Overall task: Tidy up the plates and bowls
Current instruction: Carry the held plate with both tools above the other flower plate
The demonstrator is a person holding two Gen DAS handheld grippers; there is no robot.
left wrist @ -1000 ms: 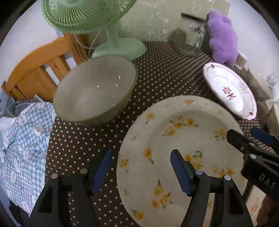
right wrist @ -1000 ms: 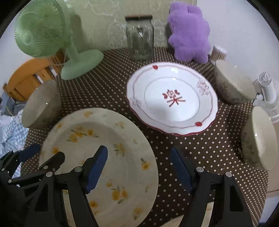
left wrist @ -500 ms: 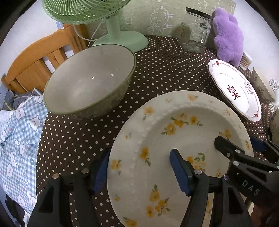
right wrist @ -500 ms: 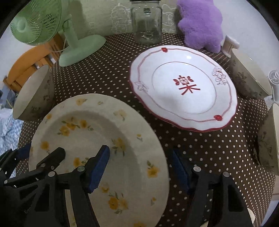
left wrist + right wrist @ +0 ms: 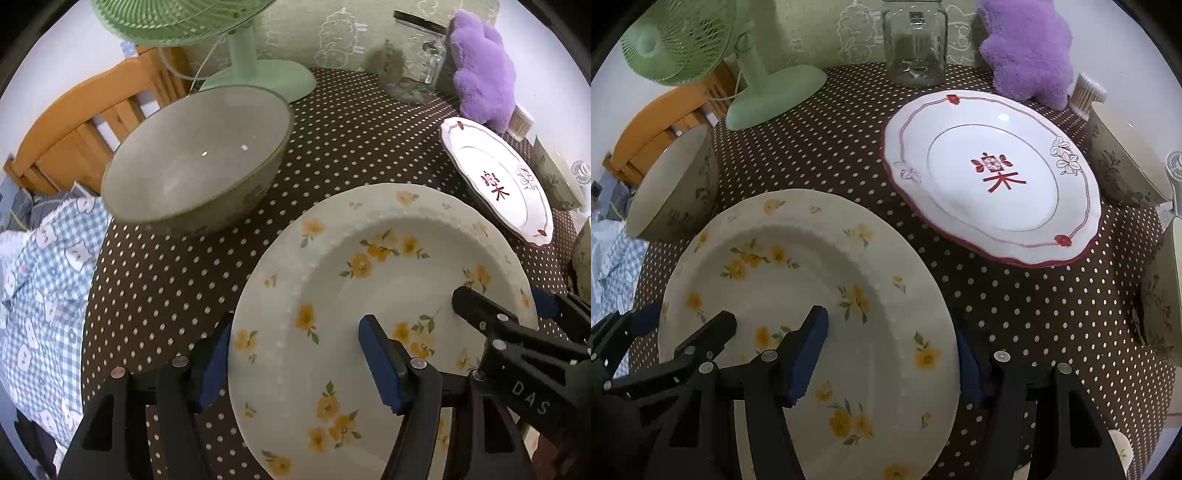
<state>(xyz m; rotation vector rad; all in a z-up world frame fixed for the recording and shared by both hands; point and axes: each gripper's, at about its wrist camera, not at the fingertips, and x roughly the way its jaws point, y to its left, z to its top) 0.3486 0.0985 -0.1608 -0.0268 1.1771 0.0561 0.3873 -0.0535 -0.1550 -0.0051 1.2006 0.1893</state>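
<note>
A cream plate with yellow flowers (image 5: 388, 280) (image 5: 798, 280) lies on the dotted table. My left gripper (image 5: 295, 365) is open and straddles its left rim. My right gripper (image 5: 890, 358) is open and straddles its right rim; it also shows in the left wrist view (image 5: 517, 328). A white plate with red trim (image 5: 990, 177) (image 5: 498, 184) lies behind on the right. A grey-green bowl (image 5: 195, 158) (image 5: 672, 184) stands at the left. Two more bowls stand at the right, one further back (image 5: 1126, 162) and one nearer (image 5: 1160, 295).
A green fan (image 5: 753, 74), a glass jar (image 5: 916, 40) and a purple plush toy (image 5: 1030, 48) stand at the back of the table. A wooden chair (image 5: 85, 122) and checked cloth (image 5: 40, 295) lie off the left edge.
Both grippers have moved forward and lower around the flowered plate, each now with one finger over the plate and one outside its rim. The jaws stay open.
</note>
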